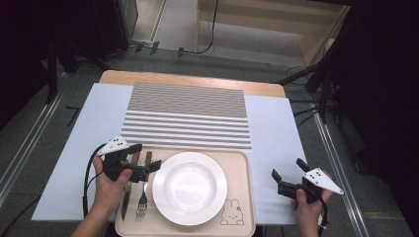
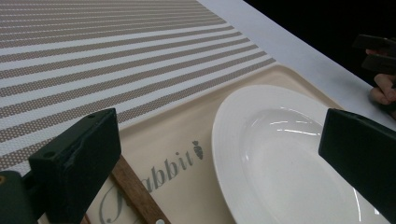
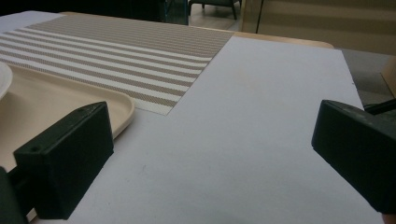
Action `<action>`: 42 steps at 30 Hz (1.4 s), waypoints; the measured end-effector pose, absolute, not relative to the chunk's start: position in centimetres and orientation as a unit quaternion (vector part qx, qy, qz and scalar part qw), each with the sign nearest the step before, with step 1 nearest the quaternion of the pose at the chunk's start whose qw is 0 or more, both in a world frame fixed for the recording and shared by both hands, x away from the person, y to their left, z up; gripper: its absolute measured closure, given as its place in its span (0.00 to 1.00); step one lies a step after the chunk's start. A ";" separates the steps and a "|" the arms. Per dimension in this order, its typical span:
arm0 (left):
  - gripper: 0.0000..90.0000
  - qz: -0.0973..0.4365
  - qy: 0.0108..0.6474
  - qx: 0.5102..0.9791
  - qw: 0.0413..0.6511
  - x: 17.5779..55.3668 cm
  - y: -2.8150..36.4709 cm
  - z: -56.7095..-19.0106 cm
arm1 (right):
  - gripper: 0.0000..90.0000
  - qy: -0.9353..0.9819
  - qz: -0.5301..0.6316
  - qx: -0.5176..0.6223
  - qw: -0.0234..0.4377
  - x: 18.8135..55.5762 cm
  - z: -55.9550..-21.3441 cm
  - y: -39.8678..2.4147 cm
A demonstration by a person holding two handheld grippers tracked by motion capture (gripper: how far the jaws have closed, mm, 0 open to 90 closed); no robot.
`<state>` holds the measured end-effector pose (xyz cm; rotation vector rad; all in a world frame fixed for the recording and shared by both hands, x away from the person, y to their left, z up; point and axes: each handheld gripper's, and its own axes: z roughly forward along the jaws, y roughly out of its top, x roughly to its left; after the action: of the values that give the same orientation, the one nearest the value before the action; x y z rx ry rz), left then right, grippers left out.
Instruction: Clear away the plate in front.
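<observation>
Wooden-handled knife [image 1: 126, 195] left of the plate [image 1: 189, 188]: our left tongs [image 1: 152, 167] gape empty above it; right tongs [image 1: 288, 174] apart. Next, regrasp.

Glossy white plate [image 1: 189, 188], wooden-handled knife [image 2: 138, 192], woven striped placemat [image 1: 188, 116].

Soft overhead light (dark surroundings)

1. Left gripper [image 2: 219, 158]: jaws spread wide, nothing between the pads.
2. White plate [image 2: 289, 158] at four o'clock on the beige tray [image 2: 173, 135].
3. Wooden handle [image 2: 135, 191] at seven o'clock.
4. Striped placemat [image 2: 116, 60] at eleven o'clock.
</observation>
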<state>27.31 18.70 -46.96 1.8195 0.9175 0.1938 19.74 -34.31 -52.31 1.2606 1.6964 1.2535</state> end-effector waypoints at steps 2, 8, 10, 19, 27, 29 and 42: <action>0.00 0.088 0.382 0.757 0.523 27.3 19.0 -46.9 | 0.00 0.650 0.481 0.484 0.335 19.7 -52.3 -34.3; 0.00 0.103 0.380 0.753 0.527 27.2 19.8 -46.8 | 0.00 0.650 0.481 0.484 0.335 19.7 -52.3 -34.3; 0.00 0.108 0.383 0.751 0.527 27.2 20.1 -46.7 | 0.00 0.650 0.481 0.484 0.335 19.7 -52.3 -34.3; 0.00 0.125 0.385 0.742 0.534 27.1 21.5 -46.6 | 0.00 0.650 0.481 0.483 0.336 19.7 -52.3 -34.3; 0.00 0.143 0.387 0.737 0.536 27.1 23.1 -46.8 | 0.00 0.650 0.481 0.483 0.335 19.7 -52.3 -34.4; 0.00 0.146 0.389 0.735 0.535 27.1 23.5 -46.9 | 0.00 0.650 0.481 0.483 0.335 19.7 -52.3 -34.4; 0.00 0.165 0.405 0.726 0.531 26.8 26.3 -47.3 | 0.00 0.650 0.481 0.483 0.336 19.7 -52.3 -34.4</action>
<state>26.85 26.32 -47.33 1.7317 0.9658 0.3933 19.74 -34.38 -52.29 1.2607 1.6946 1.2558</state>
